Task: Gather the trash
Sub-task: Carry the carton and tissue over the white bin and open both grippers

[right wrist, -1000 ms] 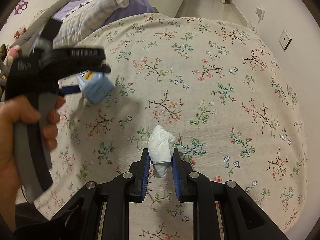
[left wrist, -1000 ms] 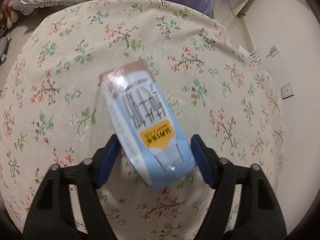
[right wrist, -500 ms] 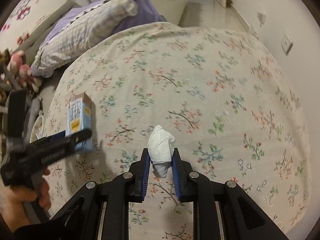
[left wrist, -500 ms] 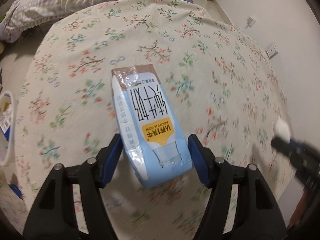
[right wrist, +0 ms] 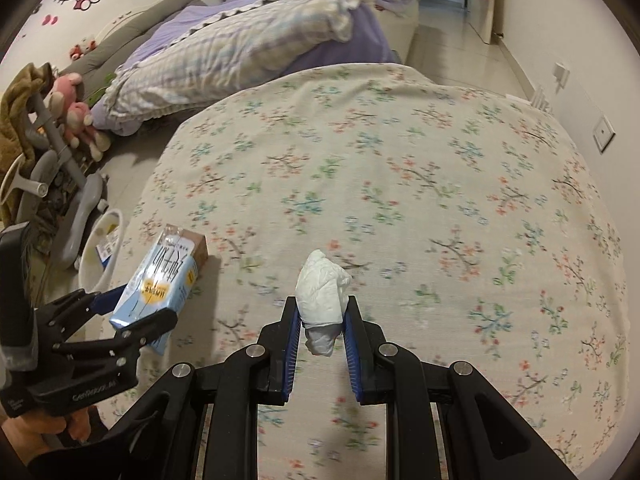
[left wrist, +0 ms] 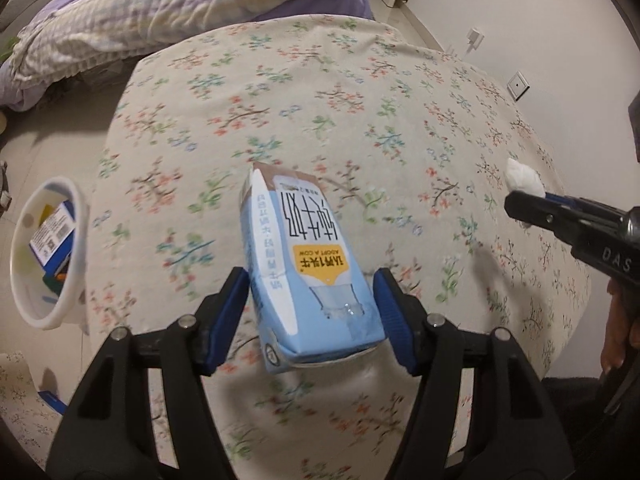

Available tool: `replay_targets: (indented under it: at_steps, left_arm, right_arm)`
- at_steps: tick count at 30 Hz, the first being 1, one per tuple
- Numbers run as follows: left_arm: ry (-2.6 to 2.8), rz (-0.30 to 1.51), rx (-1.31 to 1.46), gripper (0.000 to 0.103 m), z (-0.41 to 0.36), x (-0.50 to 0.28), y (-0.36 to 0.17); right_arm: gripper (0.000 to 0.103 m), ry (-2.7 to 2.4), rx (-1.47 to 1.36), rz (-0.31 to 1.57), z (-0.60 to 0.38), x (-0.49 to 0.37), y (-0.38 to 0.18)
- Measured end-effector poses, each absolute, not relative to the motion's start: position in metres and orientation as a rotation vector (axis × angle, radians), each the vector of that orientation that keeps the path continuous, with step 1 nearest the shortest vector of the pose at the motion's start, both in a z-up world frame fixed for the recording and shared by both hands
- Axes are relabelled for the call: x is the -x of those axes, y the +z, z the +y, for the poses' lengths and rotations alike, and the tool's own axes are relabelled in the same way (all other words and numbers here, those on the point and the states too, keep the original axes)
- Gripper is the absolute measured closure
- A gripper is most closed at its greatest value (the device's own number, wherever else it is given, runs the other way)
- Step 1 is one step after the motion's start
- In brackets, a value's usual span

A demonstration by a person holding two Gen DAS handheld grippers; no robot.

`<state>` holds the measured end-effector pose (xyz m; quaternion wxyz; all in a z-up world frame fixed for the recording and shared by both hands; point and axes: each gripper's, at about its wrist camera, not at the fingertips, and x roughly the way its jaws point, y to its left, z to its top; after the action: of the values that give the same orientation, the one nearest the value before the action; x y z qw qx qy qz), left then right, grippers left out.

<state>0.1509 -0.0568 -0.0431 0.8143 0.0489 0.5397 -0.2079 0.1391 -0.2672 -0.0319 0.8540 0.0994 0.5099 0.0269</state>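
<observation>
— Looking along the left gripper (left wrist: pixel 312 312), what does it have?

— A light blue milk carton (left wrist: pixel 304 264), clamped between the blue pads, brown end pointing away. It hangs above the floral tablecloth (left wrist: pixel 360 92), not touching it.

— And the right gripper (right wrist: pixel 322 334)?

— Nearly closed, pinching a crumpled white tissue (right wrist: pixel 323 294) that sticks up past the fingertips. It too is held over the cloth.

— Where is the bin?

— A white trash bin (left wrist: pixel 76 264) stands on the floor off the table's left edge, with a blue-and-white box (left wrist: pixel 52 236) and other scraps inside. From the right wrist view the carton and left gripper partly cover it.

— What else is around?

— A bed with a checked quilt (right wrist: pixel 248 48) lies beyond the table, plush toys (right wrist: pixel 76 116) sit at far left, and a wall socket (right wrist: pixel 603 133) is on the right.
</observation>
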Motion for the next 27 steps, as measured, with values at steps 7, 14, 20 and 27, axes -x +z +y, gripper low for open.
replay_targets:
  at_steps: [7, 14, 20, 27]
  left_arm:
    - [-0.42, 1.1, -0.054, 0.047, -0.016, -0.155, -0.028]
    - [-0.374, 1.123, 0.048, 0.08, 0.043, -0.172, -0.033]
    - [-0.389, 1.193, 0.154, 0.048, 0.069, -0.182, -0.047]
    - [-0.504, 1.19, 0.104, 0.039, 0.053, -0.173, -0.042]
  right_arm:
    - [0.082, 0.099, -0.178, 1.059, -0.226, -0.151, -0.031]
    - [0.081, 0.167, -0.157, 1.062, -0.176, -0.167, -0.034]
    - [0.082, 0.198, -0.145, 1.073, -0.15, -0.179, -0.04]
    - [0.082, 0.155, -0.127, 1.069, -0.163, -0.175, -0.04]
